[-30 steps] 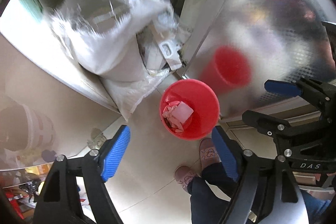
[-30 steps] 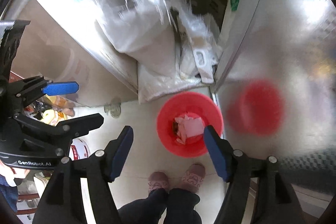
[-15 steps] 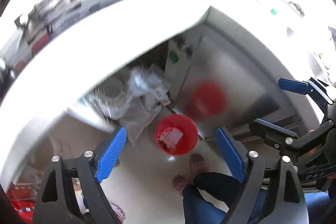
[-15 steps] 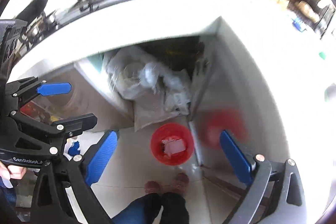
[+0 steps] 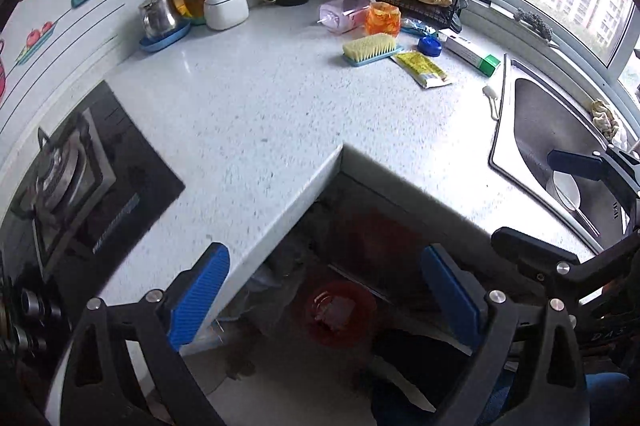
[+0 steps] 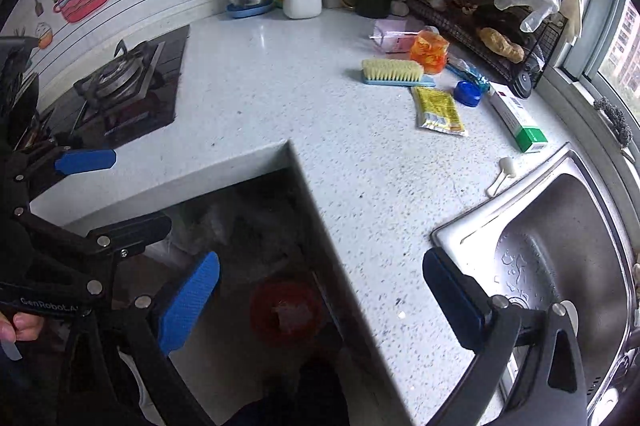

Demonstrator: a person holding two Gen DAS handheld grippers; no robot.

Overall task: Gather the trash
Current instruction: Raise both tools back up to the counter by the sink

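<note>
Far below on the floor stands a red bin with white paper scraps in it, also in the right wrist view. My left gripper hangs high above it, jaws opening, nothing between them. My right gripper is open and empty, over the countertop's corner. On the white countertop lie a yellow packet, a blue cap and a white and green box. The yellow packet lies beside a brush.
A gas hob is set in the counter at the left and a steel sink at the right. A pot, jar, cup of utensils and wire rack line the back wall. A person's legs stand by the bin.
Both grippers have risen from near the floor to above the countertop. The red bin has shrunk to a small dim shape below. Both pairs of jaws stand wider apart.
</note>
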